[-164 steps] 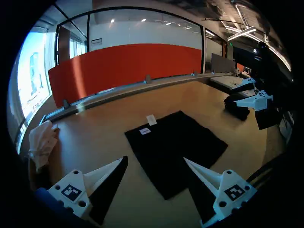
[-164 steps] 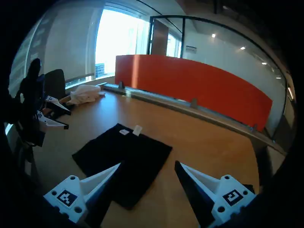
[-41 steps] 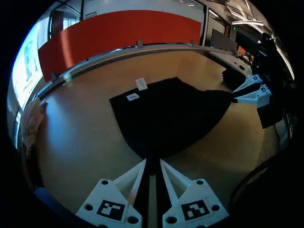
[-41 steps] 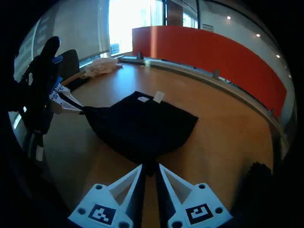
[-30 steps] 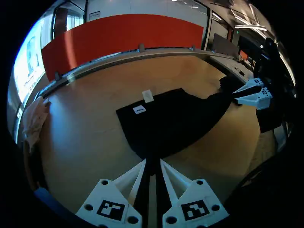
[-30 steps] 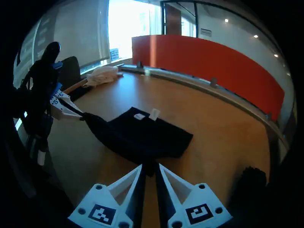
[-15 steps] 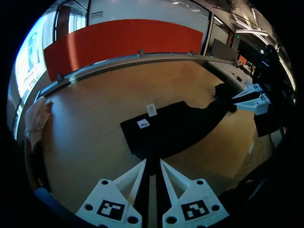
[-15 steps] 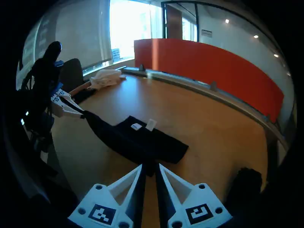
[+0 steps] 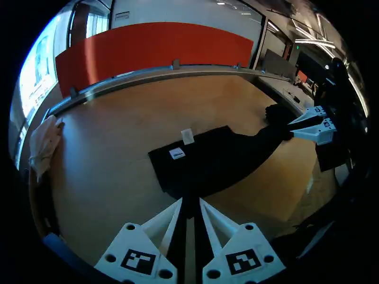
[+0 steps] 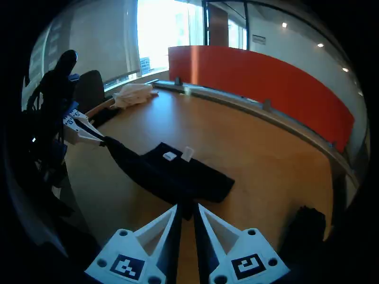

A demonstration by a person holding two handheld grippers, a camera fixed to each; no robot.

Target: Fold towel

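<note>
Left gripper view: left gripper (image 9: 189, 202) fingers pinched narrow on 1 near corner of the black towel (image 9: 213, 158), front edge lifted, far edge lying on the worktop (image 9: 109, 142). Right gripper view: right gripper (image 10: 188, 207) fingers clamped on the other near corner, cloth slung between the 2. Judged early: corners gripped, first fold not yet laid over; further folds remain.
</note>
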